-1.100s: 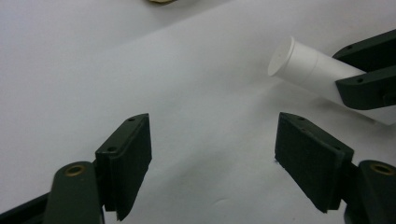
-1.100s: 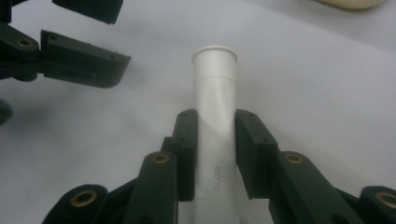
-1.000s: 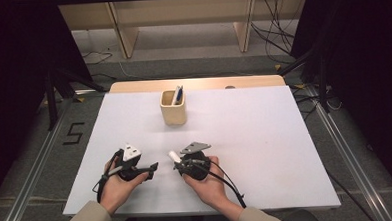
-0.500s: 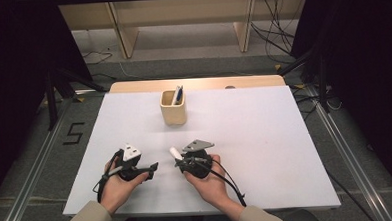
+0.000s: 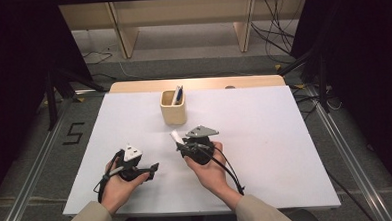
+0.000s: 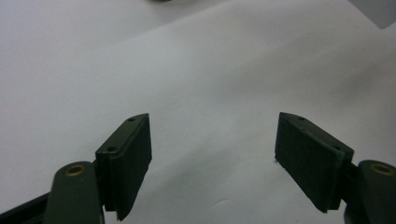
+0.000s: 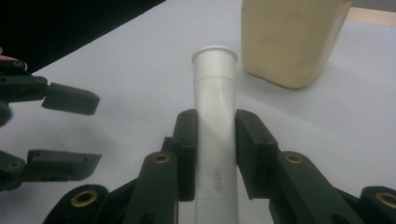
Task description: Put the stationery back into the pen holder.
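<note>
We judge the carrying step to be in hand: the right gripper, jaws closed snugly on a white marker, holds it above the table just in front of the beige cup, which already contains one pen. The left gripper, farther from the cup, has its jaws spread wide and empty over the table. Next, we expect, the marker must be raised over the cup's rim, tilted upright and released inside
</note>
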Tool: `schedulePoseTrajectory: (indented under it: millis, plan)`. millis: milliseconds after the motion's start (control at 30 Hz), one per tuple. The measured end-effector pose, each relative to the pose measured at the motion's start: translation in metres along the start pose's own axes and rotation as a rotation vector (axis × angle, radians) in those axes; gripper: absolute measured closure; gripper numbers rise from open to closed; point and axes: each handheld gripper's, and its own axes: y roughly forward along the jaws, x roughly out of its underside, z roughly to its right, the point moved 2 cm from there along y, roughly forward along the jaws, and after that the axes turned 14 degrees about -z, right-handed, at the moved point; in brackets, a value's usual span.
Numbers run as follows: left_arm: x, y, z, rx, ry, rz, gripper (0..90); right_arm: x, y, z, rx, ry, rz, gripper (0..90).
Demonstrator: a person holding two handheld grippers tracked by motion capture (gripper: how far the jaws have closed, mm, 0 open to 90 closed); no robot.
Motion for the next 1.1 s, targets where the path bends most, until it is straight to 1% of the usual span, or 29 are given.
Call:
schedulePoseTrajectory:
  millis: [433,533,800,900,1100]
  plan:
    - [0.000,0.001,0.001,0.003,0.002,-0.003,26.9,-0.028,-0.001,0.006,0.021,0.002,0.056,70.9]
    - [0.000,0.001,0.001,0.000,0.013,-0.008,26.9,-0.033,0.001,0.009,0.027,0.004,0.057,70.9]
    - [0.000,0.002,0.001,0.003,0.006,-0.002,26.9,-0.046,0.009,0.018,0.044,0.015,0.059,70.9]
    - [0.000,0.002,0.001,0.001,0.011,-0.003,26.9,-0.051,0.011,0.020,0.050,0.019,0.058,70.9]
    - [0.000,0.002,0.001,0.002,0.010,-0.001,26.9,-0.065,0.012,0.024,0.054,0.022,0.074,70.9]
